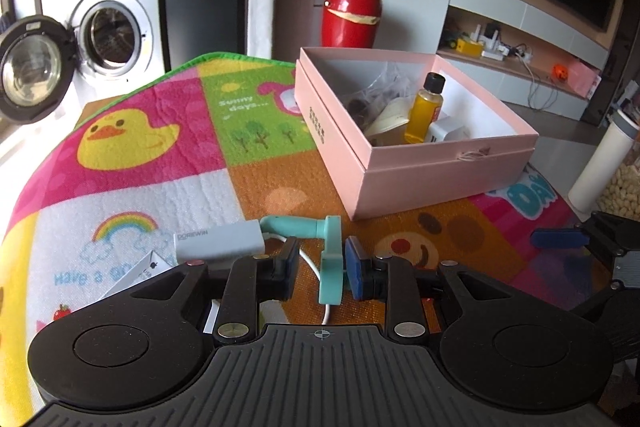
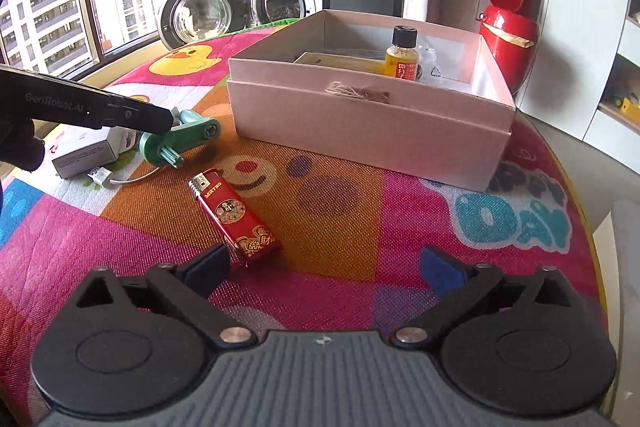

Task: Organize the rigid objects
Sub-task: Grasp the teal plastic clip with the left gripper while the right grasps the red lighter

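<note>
Left hand-held gripper (image 1: pixel 320 267): jaws drawn in around the flat base of a teal plastic tool (image 1: pixel 330 259); the blue pad presses on 1 side, contact on the other side is unclear. The grip looks set for lifting it off the mat.
Teal plastic tool: handle points away over the mat, a white cable (image 1: pixel 316 267) passing beneath it. It is not yet boxed.
Right hand-held gripper (image 2: pixel 324 263): jaws spread wide, nothing between them, pointed low over the mat. Judged ready for the next pick.
Red lighter (image 2: pixel 234 215): lies flat, its near end just beside the right hand-held gripper's left pad; likely next to be taken.
Grey adapter box (image 1: pixel 220 239): rests on the mat just beside the teal plastic tool.
Pink box (image 1: pixel 420 151): open, near both hand-held grippers; evidently the collecting place.
Yellow bottle (image 1: pixel 426 107): upright inside the pink box, among other items.
Desk (image 1: pixel 132 155): covered by a colourful cartoon mat.
</note>
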